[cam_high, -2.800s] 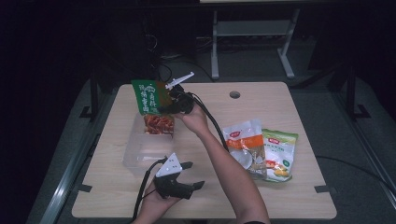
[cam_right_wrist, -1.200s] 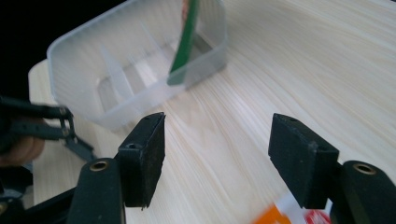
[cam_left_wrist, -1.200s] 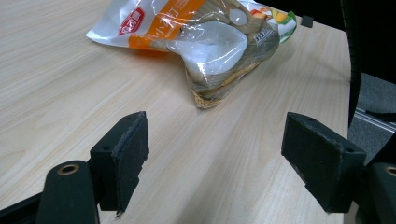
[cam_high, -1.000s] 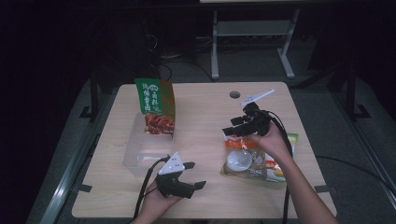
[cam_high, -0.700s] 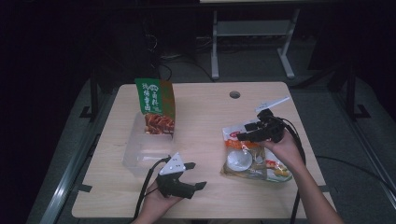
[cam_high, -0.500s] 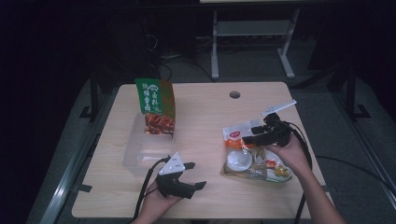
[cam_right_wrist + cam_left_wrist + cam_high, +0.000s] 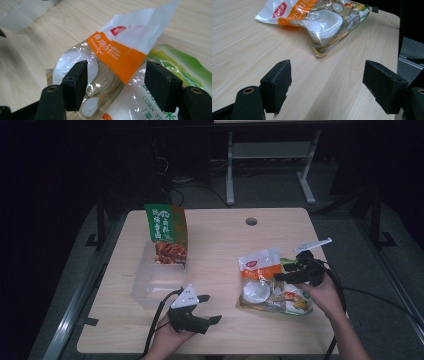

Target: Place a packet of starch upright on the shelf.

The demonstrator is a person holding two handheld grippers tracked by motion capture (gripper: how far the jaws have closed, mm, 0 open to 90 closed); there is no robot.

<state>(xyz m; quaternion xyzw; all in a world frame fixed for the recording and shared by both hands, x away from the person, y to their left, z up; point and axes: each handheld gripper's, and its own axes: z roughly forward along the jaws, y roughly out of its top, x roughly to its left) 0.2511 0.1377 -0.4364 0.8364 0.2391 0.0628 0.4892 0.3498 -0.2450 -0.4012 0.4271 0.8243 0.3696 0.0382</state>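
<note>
An orange-and-white snack bag (image 7: 260,275) lies on the right half of the table, partly over a green corn bag (image 7: 296,301). My right gripper (image 7: 281,270) hovers just above them, open, pointing left. In the right gripper view its jaws (image 7: 116,80) straddle the orange bag (image 7: 117,52) without touching it, and the corn bag (image 7: 175,62) lies under the right pad. My left gripper (image 7: 212,308) rests near the front edge, open and empty. In the left gripper view the jaws (image 7: 328,77) stand wide over bare wood, facing the orange bag (image 7: 322,20).
A clear plastic container (image 7: 150,285) sits at the left of the table (image 7: 215,240), with a green snack bag (image 7: 167,232) standing upright at its far end. A cable hole (image 7: 251,221) lies at the table's back. Dark floor and a metal frame surround it.
My right gripper left the green bag standing in the container, crossed to the right and sank over the two bags. The left gripper kept still.
</note>
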